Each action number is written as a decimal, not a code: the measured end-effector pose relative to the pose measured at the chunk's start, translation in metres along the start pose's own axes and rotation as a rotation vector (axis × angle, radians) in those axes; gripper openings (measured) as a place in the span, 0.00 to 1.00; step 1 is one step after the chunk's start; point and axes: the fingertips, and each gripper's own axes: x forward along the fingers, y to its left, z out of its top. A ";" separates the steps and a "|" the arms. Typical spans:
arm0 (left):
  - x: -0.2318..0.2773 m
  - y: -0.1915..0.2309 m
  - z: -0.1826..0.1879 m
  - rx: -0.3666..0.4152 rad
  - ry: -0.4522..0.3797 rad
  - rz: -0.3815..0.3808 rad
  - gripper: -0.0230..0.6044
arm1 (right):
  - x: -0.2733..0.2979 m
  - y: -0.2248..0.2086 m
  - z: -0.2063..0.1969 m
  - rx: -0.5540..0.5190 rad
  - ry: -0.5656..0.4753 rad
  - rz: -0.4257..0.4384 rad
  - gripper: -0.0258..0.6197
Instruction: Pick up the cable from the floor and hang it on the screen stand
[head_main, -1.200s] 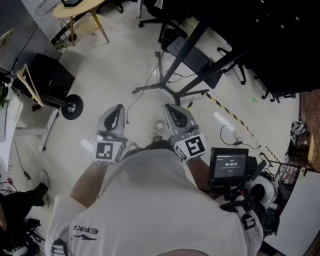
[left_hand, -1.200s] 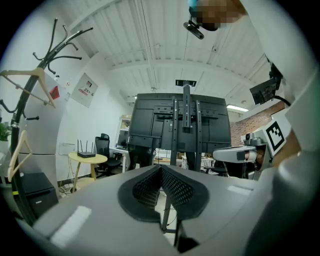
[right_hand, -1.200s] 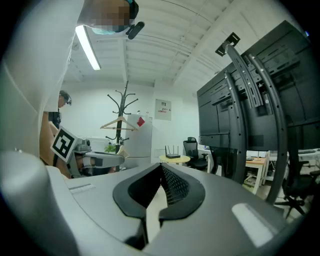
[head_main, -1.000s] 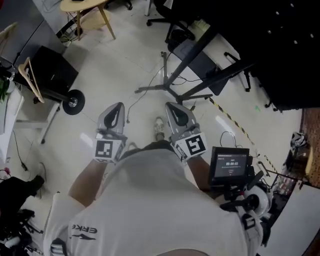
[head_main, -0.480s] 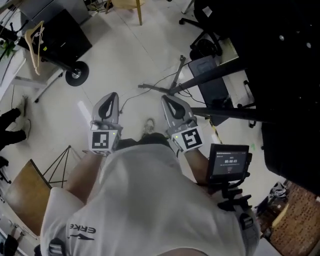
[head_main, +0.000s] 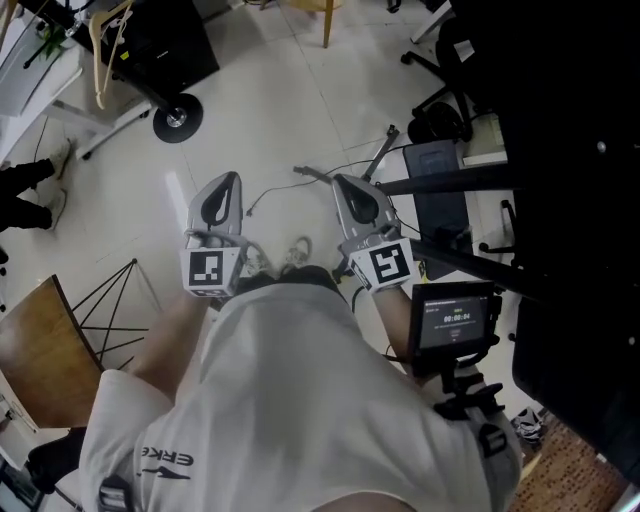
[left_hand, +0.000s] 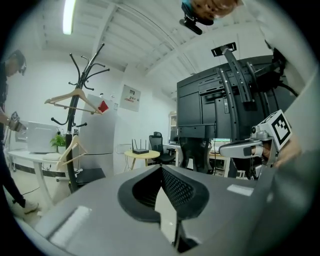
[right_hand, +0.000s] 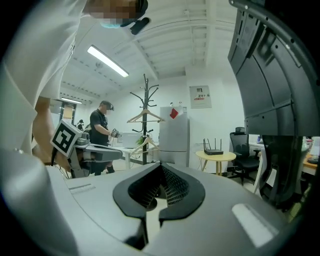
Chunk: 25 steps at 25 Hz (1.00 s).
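A thin dark cable (head_main: 264, 194) trails over the pale floor between my two grippers and runs toward the foot of the screen stand (head_main: 445, 181). The stand's black beams carry a big black screen (head_main: 570, 140) on the right. My left gripper (head_main: 229, 178) is shut and empty, held over the floor left of the cable. Beside it my right gripper (head_main: 339, 181) is also shut and empty, its tip near the stand's grey leg (head_main: 381, 152). In the left gripper view the left gripper (left_hand: 161, 168) faces the stand's back (left_hand: 220, 105). The right gripper (right_hand: 160, 165) shows closed pads.
A coat rack (left_hand: 76, 105) with wooden hangers stands on a wheeled base (head_main: 176, 120) at upper left. A brown board (head_main: 35, 335) and a black wire frame (head_main: 105, 310) lie at left. A small monitor (head_main: 456, 318) sits by my right arm. Another person (right_hand: 101, 131) stands in the room.
The head view has swung round: the stand and screen now fill the right side, and the wheeled base has moved up. Both grippers stay side by side and shut.
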 end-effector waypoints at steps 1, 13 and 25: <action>0.000 0.004 0.001 -0.004 -0.002 0.006 0.04 | 0.003 0.002 0.002 -0.004 0.000 0.007 0.06; 0.004 0.045 -0.066 -0.026 0.114 0.037 0.04 | 0.054 0.030 -0.048 -0.046 0.109 0.104 0.06; 0.038 0.046 -0.252 0.022 0.278 0.033 0.04 | 0.097 0.027 -0.221 -0.036 0.227 0.200 0.06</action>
